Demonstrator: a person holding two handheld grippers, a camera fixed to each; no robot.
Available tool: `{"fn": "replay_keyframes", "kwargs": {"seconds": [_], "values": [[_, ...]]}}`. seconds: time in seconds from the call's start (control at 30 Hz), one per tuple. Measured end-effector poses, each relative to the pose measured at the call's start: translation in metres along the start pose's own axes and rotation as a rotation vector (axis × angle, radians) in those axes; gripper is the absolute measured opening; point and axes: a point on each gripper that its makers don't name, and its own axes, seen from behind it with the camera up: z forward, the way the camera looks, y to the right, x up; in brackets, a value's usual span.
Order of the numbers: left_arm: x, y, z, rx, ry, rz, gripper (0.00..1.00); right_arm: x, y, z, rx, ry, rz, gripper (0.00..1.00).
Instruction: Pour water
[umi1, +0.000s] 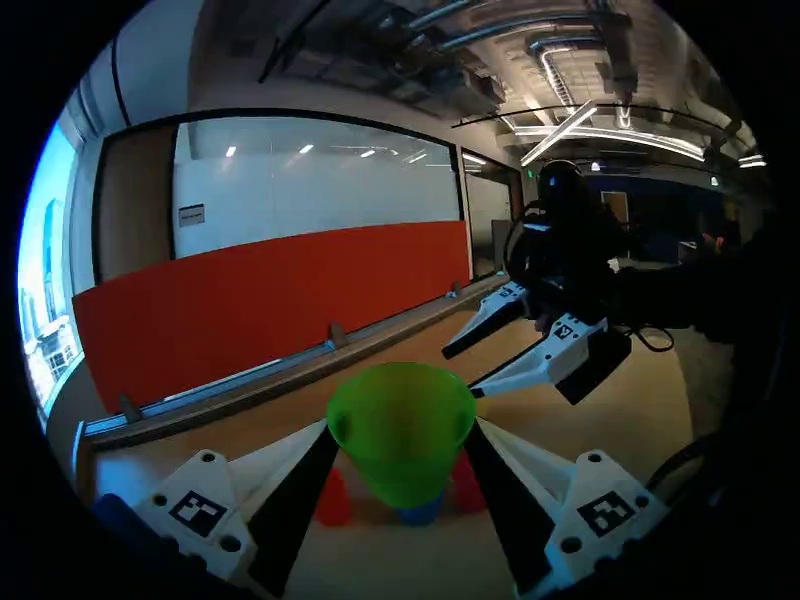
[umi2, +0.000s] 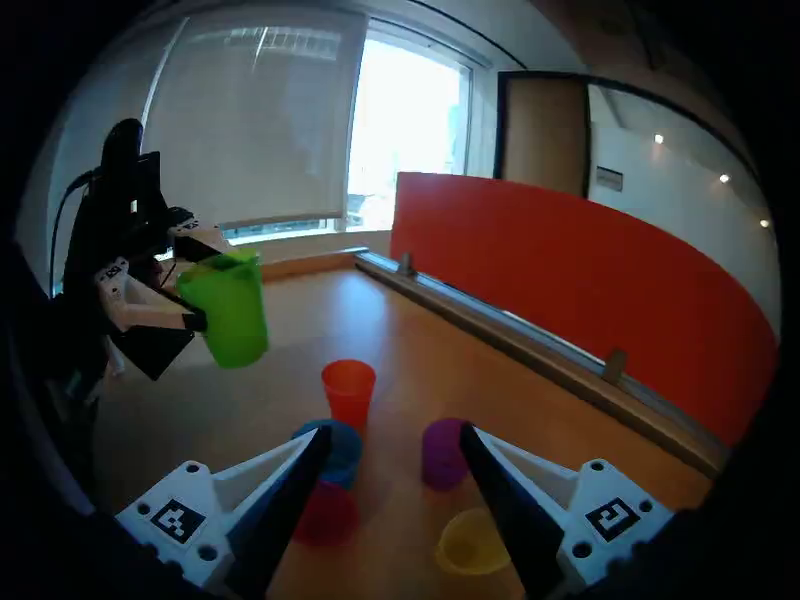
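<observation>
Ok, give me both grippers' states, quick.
Left gripper: shut on the green cup.
Right gripper: open, holding nothing.

Left gripper view: camera on the left gripper (umi1: 402, 428), facing forward, roughly level along its fingers, very near the green cup (umi1: 400, 460) between them; red partition (umi1: 270, 300) beyond, right gripper (umi1: 460, 373) farther off. Right gripper view: camera on that right gripper, tilted down over the wooden table (umi2: 400, 330) toward the window (umi2: 405, 130), left gripper well off. Shared by both: green cup, wooden table, red partition, small cups (umi2: 348, 390).
</observation>
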Motion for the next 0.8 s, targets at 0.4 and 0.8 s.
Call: {"fn": "replay_keyframes", "kwargs": {"seconds": [0.4, 0.8], "values": [[0.014, -0.004, -0.005, 0.011, 0.051, -0.02, 0.85, 0.001, -0.006, 0.008, 0.019, 0.007, -0.002, 1.0], [0.006, -0.011, -0.009, 0.025, 0.05, -0.034, 0.86, -0.008, -0.013, 0.018, 0.05, -0.024, 0.003, 1.0]]}}
